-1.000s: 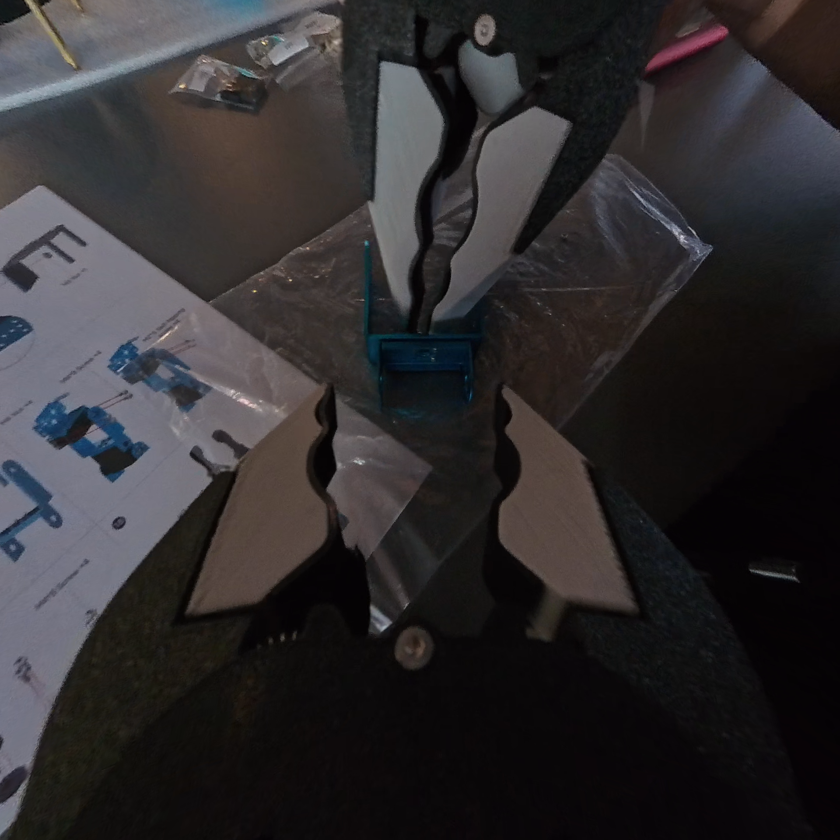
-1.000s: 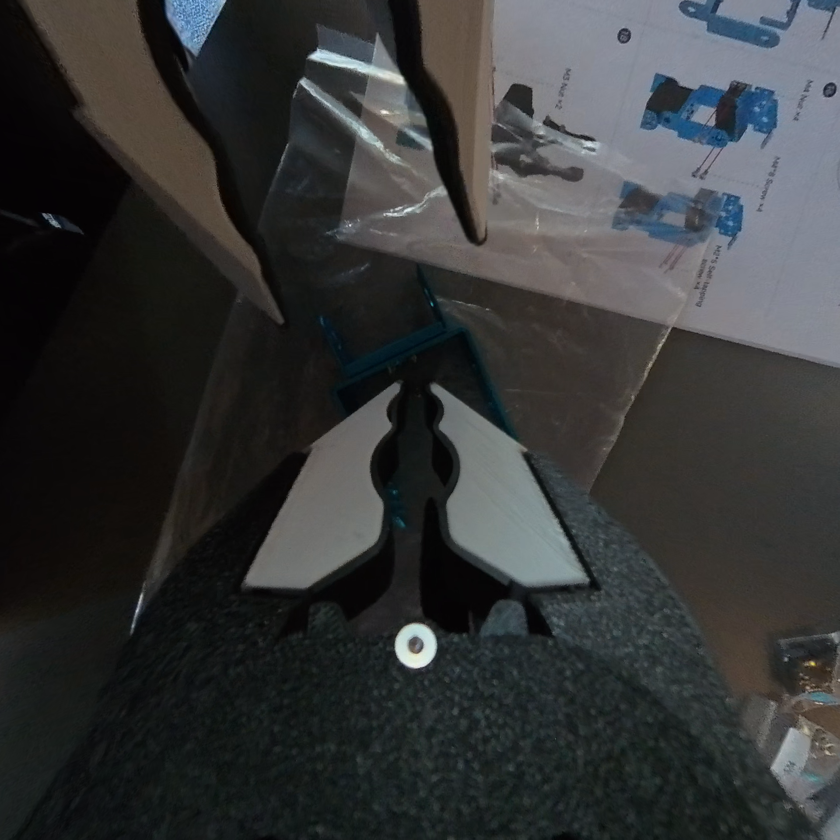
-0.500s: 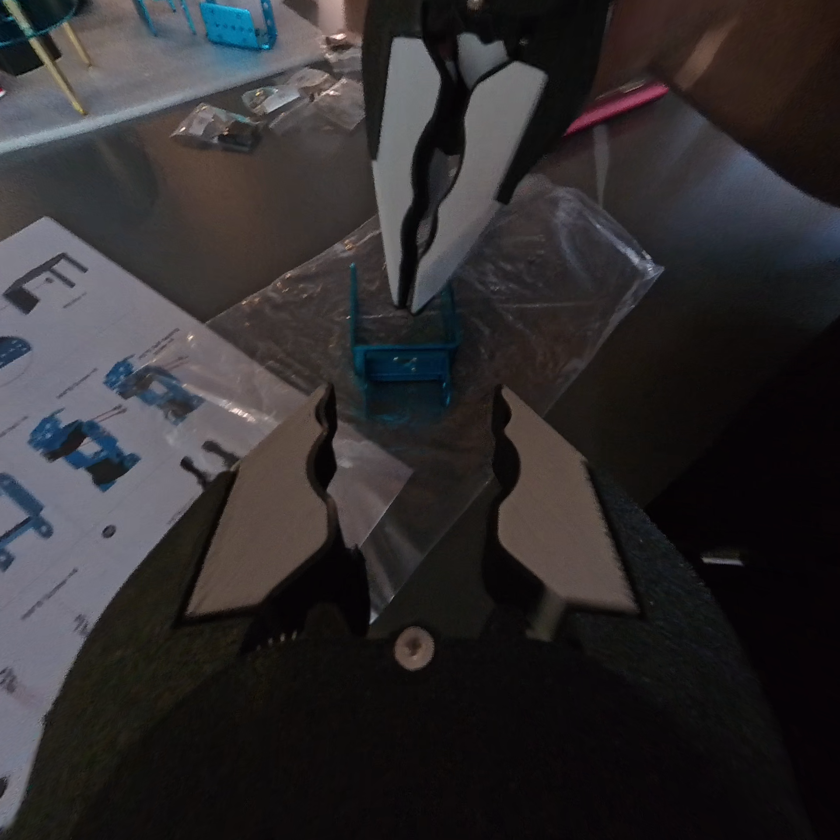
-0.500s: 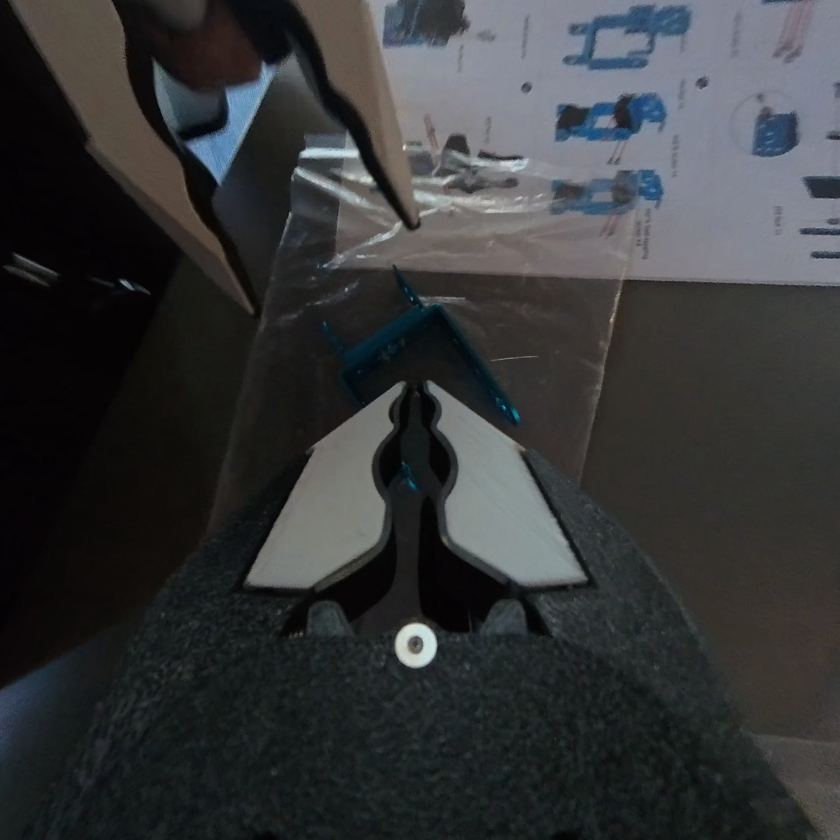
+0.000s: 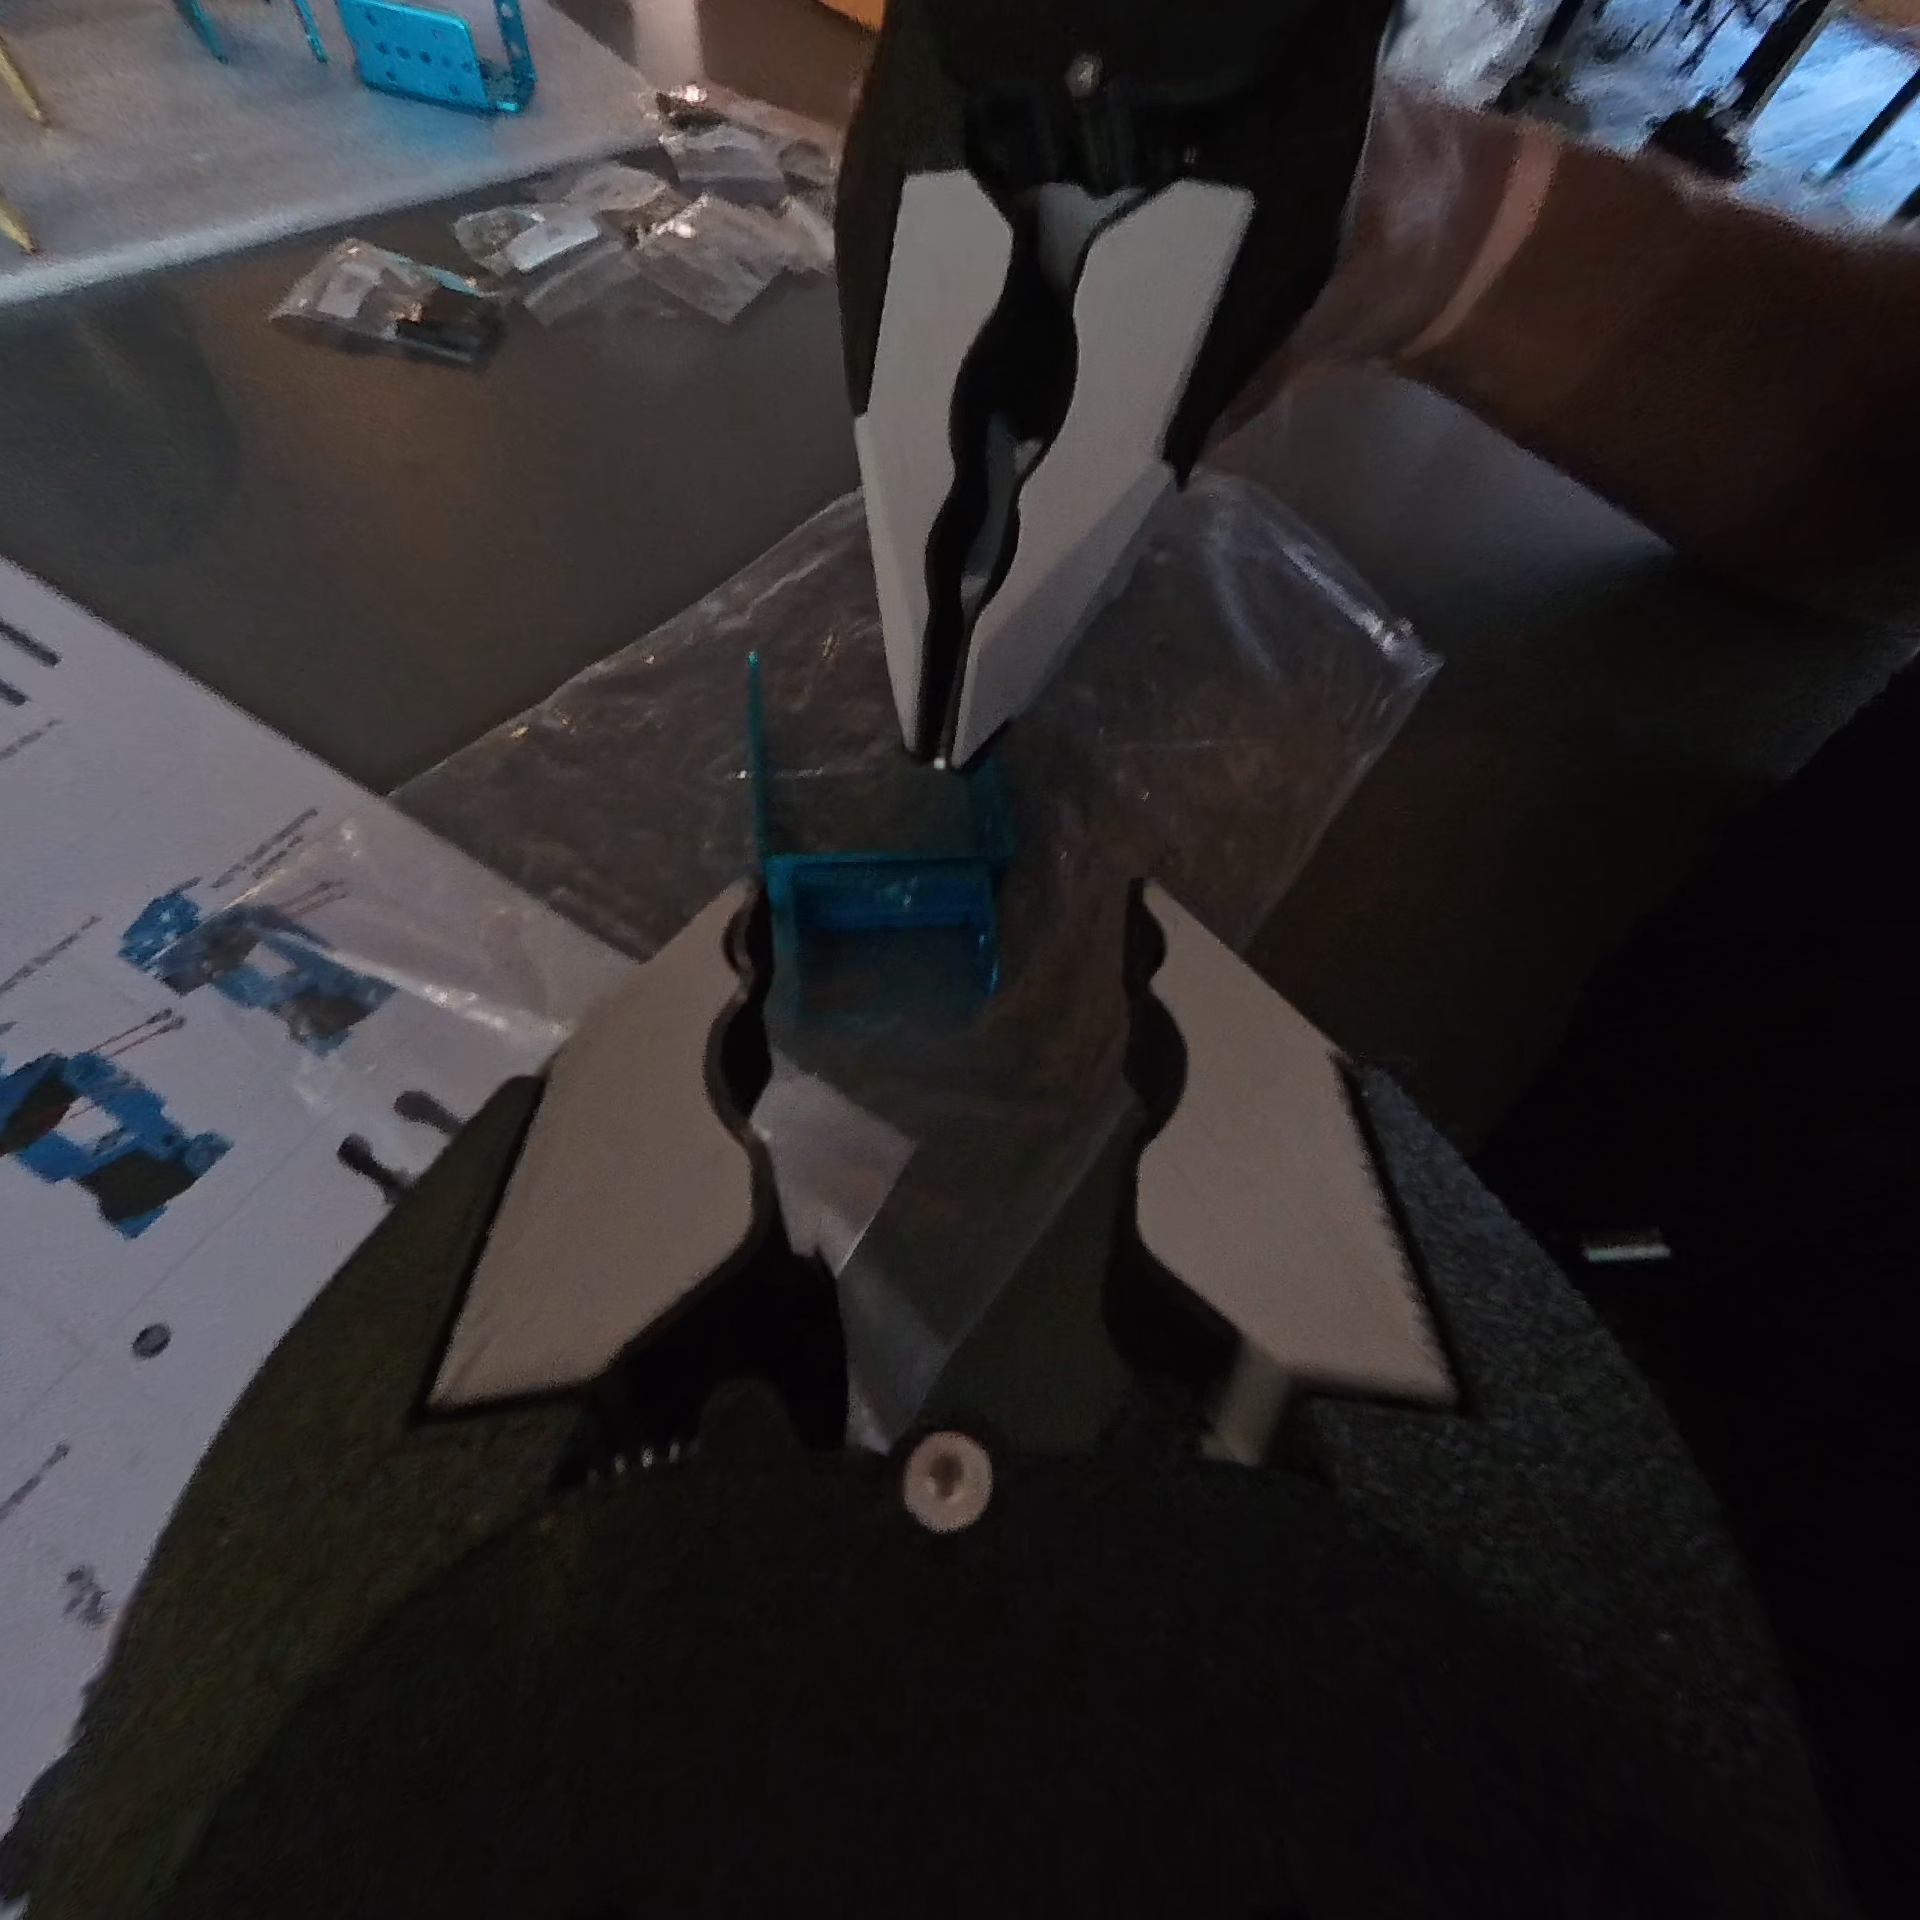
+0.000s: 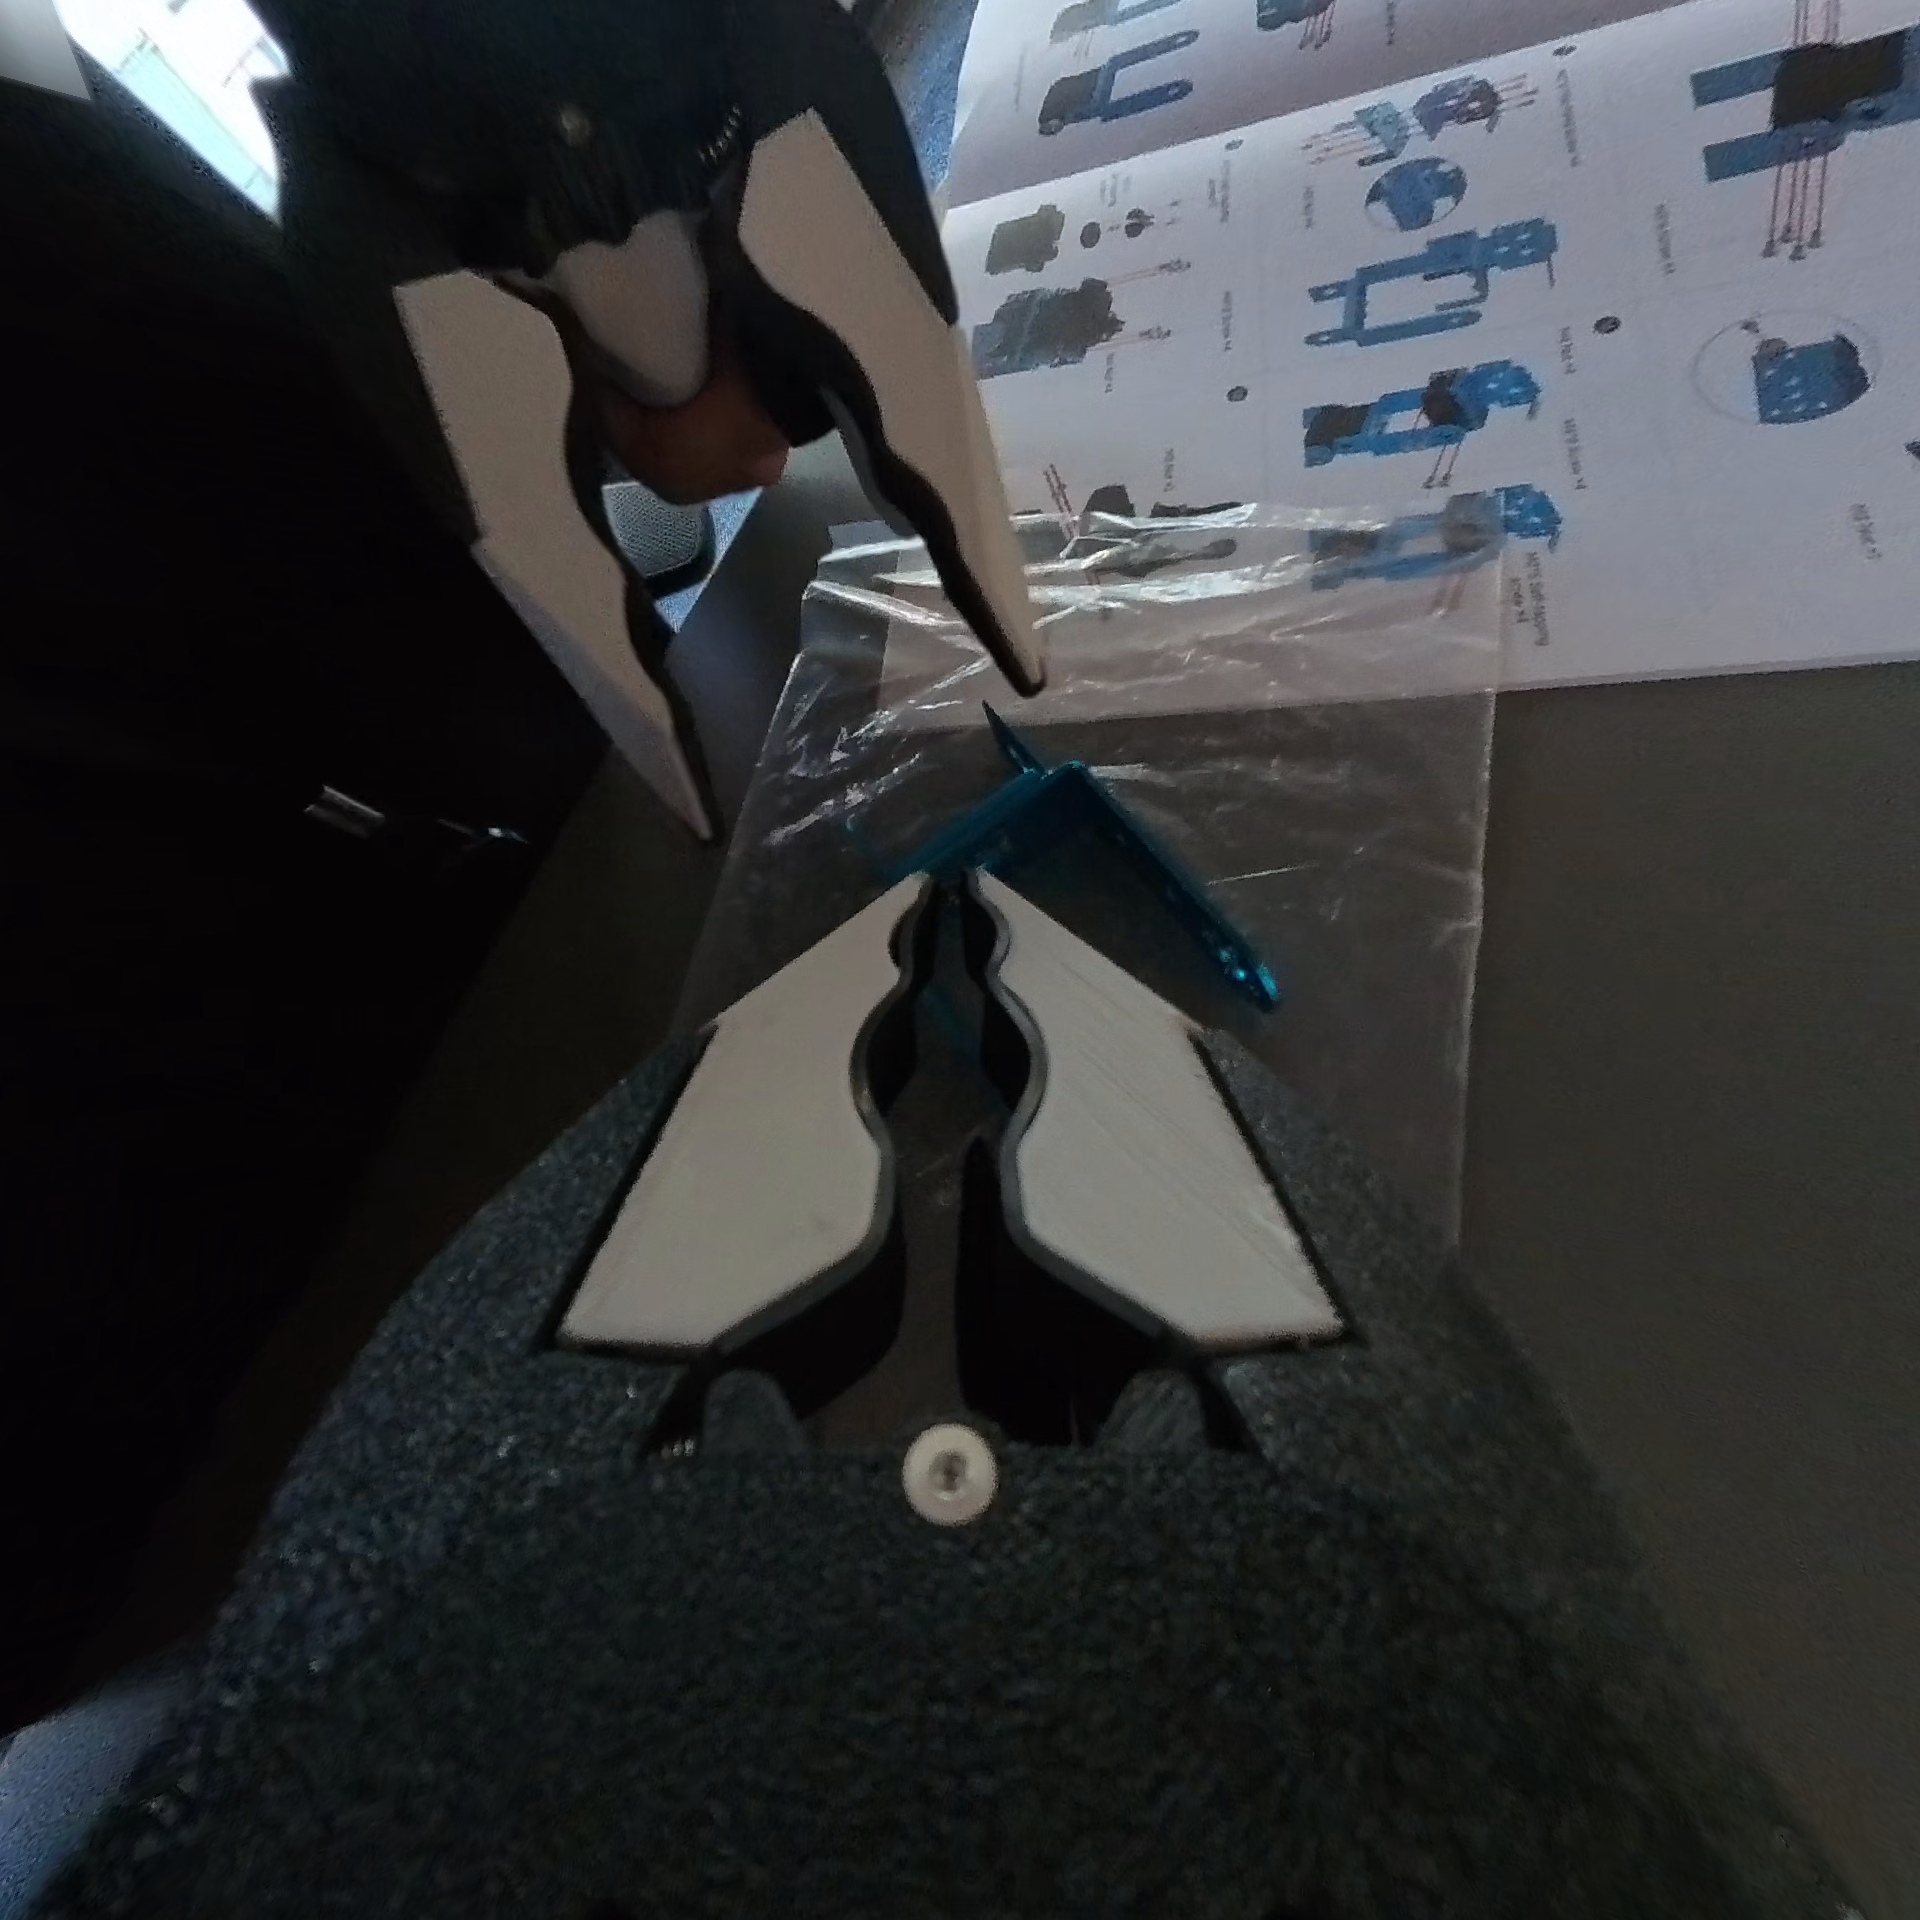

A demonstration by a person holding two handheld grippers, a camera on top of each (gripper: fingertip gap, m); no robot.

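Note:
A small blue U-shaped metal bracket hangs just above a clear plastic bag lying on the dark table. My right gripper is shut on the bracket and comes down on it from the far side in the left wrist view. My left gripper is open and empty. Its fingertips stand on either side of the bracket's near end without touching it. It shows open at the upper left of the right wrist view.
A white instruction sheet with blue part drawings lies under the bag's edge. Several small bags of parts lie farther back. Blue metal parts sit on a grey mat. A person's arm is at the upper right. The table edge drops off at the right. Only a small space, under 4 cm, lies between the two pairs of fingers.
The right gripper has stayed shut on the bracket and tilted it up off the bag. The bracket has come closer to the open left fingertips. The left gripper has stayed open.

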